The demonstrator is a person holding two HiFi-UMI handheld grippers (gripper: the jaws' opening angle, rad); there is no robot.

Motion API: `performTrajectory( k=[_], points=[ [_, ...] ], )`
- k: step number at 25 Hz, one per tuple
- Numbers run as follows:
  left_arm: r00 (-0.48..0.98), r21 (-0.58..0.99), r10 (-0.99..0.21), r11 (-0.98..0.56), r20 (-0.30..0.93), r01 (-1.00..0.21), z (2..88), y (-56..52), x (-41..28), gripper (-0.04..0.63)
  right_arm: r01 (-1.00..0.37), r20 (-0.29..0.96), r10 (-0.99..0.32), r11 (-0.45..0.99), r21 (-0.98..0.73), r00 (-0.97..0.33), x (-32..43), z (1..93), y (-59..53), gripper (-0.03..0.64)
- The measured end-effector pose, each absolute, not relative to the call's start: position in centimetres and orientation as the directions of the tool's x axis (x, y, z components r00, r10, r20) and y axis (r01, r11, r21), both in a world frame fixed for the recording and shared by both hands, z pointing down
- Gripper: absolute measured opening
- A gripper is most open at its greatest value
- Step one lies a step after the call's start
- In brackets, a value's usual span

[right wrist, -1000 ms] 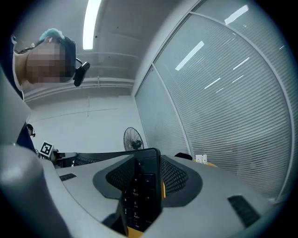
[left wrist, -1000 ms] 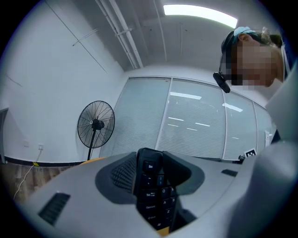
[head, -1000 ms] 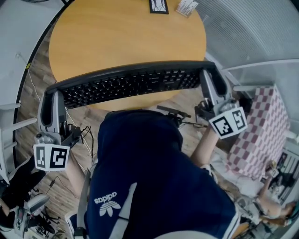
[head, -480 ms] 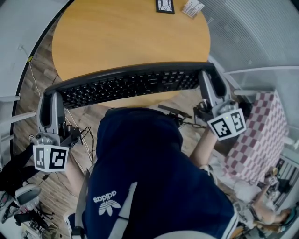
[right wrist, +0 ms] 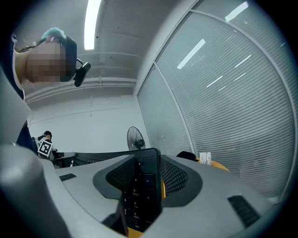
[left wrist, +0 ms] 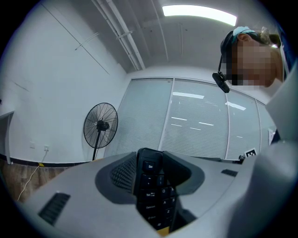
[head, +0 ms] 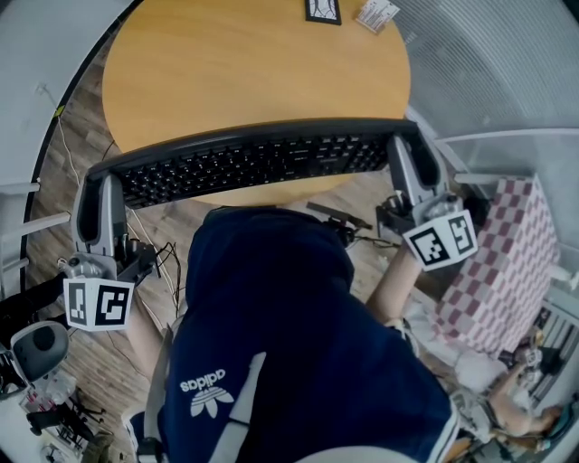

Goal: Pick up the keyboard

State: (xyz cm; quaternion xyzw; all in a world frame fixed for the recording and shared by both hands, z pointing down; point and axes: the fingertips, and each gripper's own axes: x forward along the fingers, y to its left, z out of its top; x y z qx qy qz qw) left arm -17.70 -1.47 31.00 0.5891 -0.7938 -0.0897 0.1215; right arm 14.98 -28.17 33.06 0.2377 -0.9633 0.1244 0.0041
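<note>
1. Black between grey up close: found the left gripper (left wrist: 151, 186) pinched on the Esc end of the keyboard (left wrist: 156, 195), ribbed pads pressed against both faces.
2. Found the right gripper (right wrist: 139, 186) likewise clamped, on the number-pad end.
3. Read the keyboard's long axis as running left to right across the middle of the head view, one gripper at each tip, neither nearer than the other. Judged any further lift to depend on raising both ends evenly.
4. Placed it over the near rim of the round wooden table (head: 226, 63), both ends reaching past the edge. Could not tell whether touching the top or just clear of it.
5. Noted a black-framed tag (head: 323, 9) and a small card (head: 375, 14) at the table's far edge, top of frame, well apart from the keyboard.
6. Farther out, saw plank floor (head: 63, 163) at left, a checked cloth (head: 502, 262) at right, and a standing fan (left wrist: 100, 124) with blind-covered glass (left wrist: 195, 125) behind.
</note>
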Motion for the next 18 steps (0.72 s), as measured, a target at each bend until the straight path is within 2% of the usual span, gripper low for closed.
performTrajectory(
  k=[18],
  points=[
    [-0.253, 0.287, -0.963, 0.269, 0.092, -0.920, 30.79, -1.87, -18.01, 0.168, -0.483, 0.077, -0.480, 0.841, -0.241, -0.874, 15.18, 33.21, -28.11, 0.156]
  ],
)
